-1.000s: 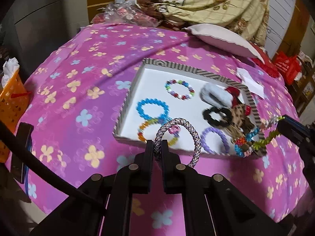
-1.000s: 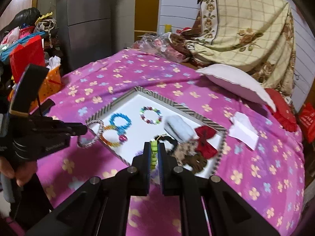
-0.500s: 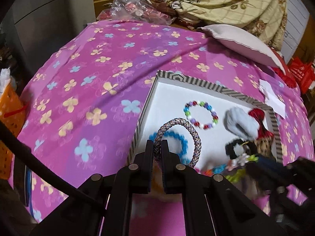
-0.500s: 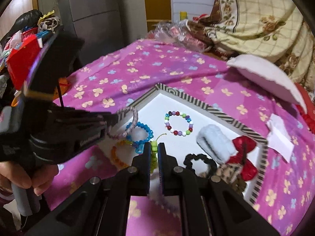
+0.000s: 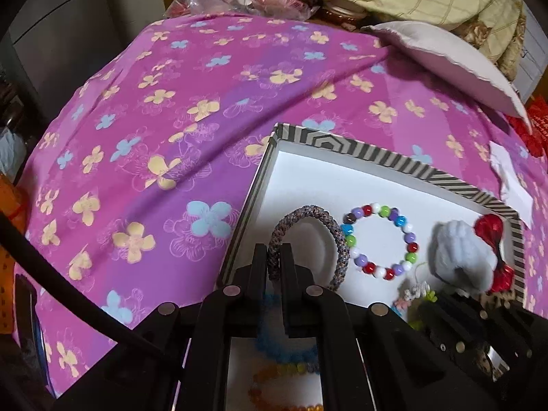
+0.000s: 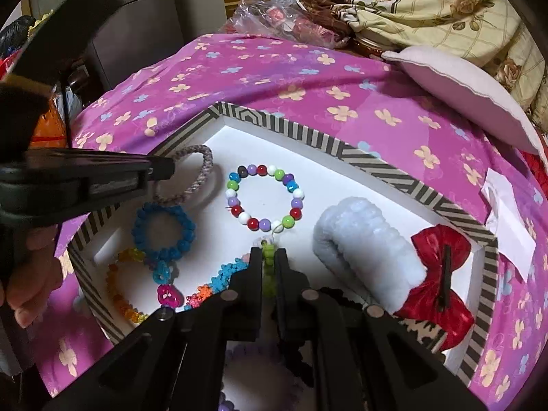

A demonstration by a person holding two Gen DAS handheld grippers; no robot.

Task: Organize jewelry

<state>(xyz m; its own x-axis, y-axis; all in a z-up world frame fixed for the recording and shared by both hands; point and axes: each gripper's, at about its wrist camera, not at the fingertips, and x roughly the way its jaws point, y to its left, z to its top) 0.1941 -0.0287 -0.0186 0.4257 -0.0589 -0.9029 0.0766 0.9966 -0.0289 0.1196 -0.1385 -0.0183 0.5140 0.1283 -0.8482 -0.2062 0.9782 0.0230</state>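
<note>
Left gripper [image 5: 274, 257], jaws pinched on a grey braided bracelet [image 5: 310, 236], holds it over the near-left corner of a striped-rim tray [image 5: 387, 157] on a pink floral cloth [image 5: 154, 137]. Beside it in the tray lie a blue bead ring [image 6: 164, 236] and an orange bead bracelet [image 6: 120, 291], then a multicoloured bead bracelet [image 6: 265, 198] at centre. Right gripper [image 6: 269, 263], jaws closed, clamps a green beaded strand [image 6: 269, 270] trailing blue and orange beads over the tray's near side. Further right rest a fluffy white scrunchie [image 6: 359, 243] and a red bow [image 6: 438, 274].
</note>
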